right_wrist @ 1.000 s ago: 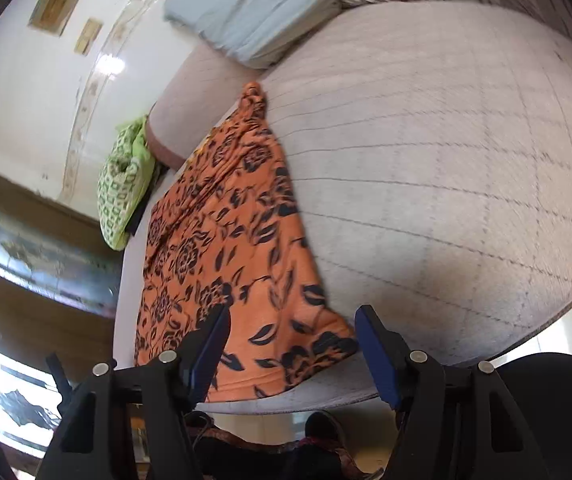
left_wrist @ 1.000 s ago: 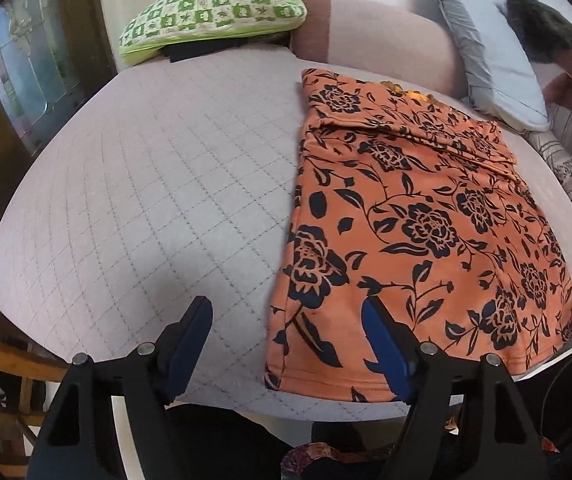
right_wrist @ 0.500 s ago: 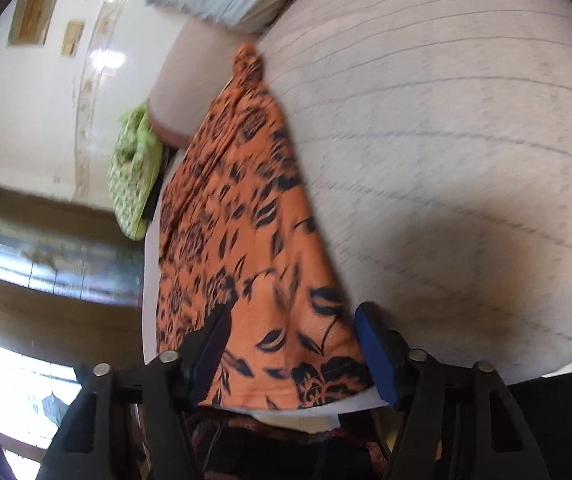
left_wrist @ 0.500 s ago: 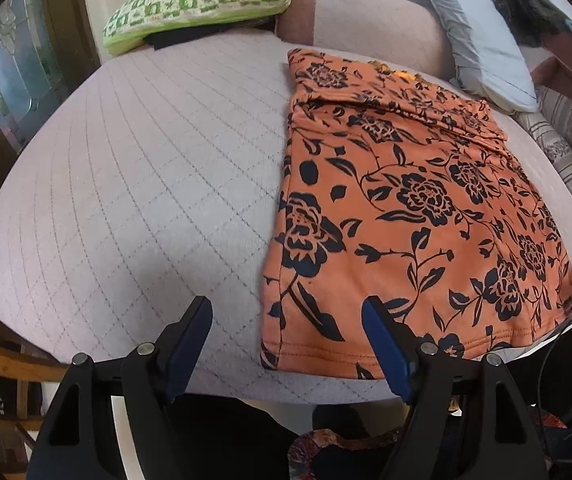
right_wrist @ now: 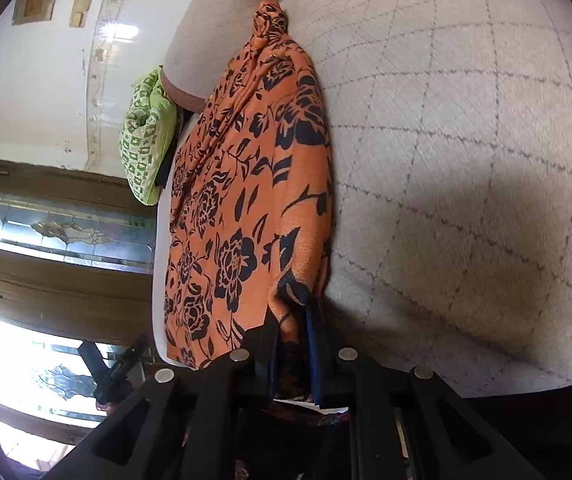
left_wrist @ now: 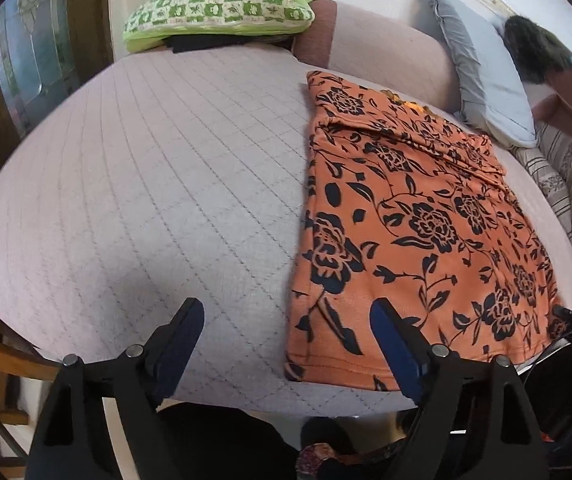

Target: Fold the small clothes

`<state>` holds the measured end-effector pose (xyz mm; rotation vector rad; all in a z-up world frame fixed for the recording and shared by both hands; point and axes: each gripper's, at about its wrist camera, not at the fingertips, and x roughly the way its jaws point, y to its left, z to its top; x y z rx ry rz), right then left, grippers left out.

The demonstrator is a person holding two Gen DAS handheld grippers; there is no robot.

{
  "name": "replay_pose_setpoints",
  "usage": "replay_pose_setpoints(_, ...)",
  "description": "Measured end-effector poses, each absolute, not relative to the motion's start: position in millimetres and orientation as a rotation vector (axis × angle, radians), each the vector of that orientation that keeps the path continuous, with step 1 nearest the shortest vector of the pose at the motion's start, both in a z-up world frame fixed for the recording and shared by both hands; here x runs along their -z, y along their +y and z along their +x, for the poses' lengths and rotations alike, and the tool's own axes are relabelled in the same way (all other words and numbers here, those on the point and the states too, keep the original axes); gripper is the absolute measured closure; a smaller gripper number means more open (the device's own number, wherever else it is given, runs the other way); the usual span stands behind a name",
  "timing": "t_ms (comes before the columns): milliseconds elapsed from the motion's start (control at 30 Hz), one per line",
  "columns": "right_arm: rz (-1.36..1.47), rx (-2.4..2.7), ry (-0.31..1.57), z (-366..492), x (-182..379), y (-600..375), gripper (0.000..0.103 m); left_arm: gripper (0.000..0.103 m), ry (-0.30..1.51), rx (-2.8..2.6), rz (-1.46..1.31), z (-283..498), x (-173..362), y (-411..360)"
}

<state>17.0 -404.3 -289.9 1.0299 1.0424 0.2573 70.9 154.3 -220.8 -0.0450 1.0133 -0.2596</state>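
**Right claw pinches the near corner of the orange garment; left claw hangs spread over its other near corner**

At the far left of the left wrist view, a green-and-white checked cushion (left_wrist: 218,4) lies at the far edge of the bed, on top of something dark. The pale quilted bedcover (left_wrist: 134,200) fills the left and middle of that view.

The left gripper (left_wrist: 286,336) is at the near edge of the bed with its blue-padded fingers (left_wrist: 392,344) wide apart. One finger is over bare cover, the other over the near left corner of the garment. Whether it touches the cloth cannot be told.

The orange floral garment (left_wrist: 406,220) lies flat on the right half of the bed, running from the near edge to the far side, with a fold across its far end. Past it, a grey pillow (left_wrist: 482,80) leans against the pinkish backrest (left_wrist: 390,52).

At the far right of that view the right gripper shows only as a dark part at the garment's near right corner.

In the right wrist view the right gripper (right_wrist: 292,344) has its fingers drawn together on that corner of the garment (right_wrist: 246,184), which is bunched and lifted between them. To its right lies bare quilted cover (right_wrist: 466,140) with a dark shadow on it.
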Motion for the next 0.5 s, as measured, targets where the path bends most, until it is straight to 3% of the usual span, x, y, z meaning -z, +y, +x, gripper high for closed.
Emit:
replay_pose_setpoints(200, 1.041, -0.252, 1.040, 16, 291, -406, 0.090, 0.021, 1.082, 0.299, -0.015, 79, 248, 136)
replay_pose_setpoints(267, 1.021, -0.247, 1.040, 16, 289, -403, 0.090, 0.044, 1.117, 0.333, -0.045, 80, 258, 132)
replay_pose_setpoints(367, 1.024, -0.244, 1.039, 17, 289, -401, 0.089, 0.059, 1.106, 0.327, 0.019, 74, 262, 123)
replay_pose_setpoints(433, 1.030, -0.245, 1.039, 17, 290, -403, 0.089, 0.084, 1.099, 0.324, 0.032, 73, 261, 125)
replay_pose_setpoints(500, 1.033, -0.244, 1.039, 17, 290, -403, 0.089, 0.093, 1.106, 0.338, -0.018, 73, 261, 133)
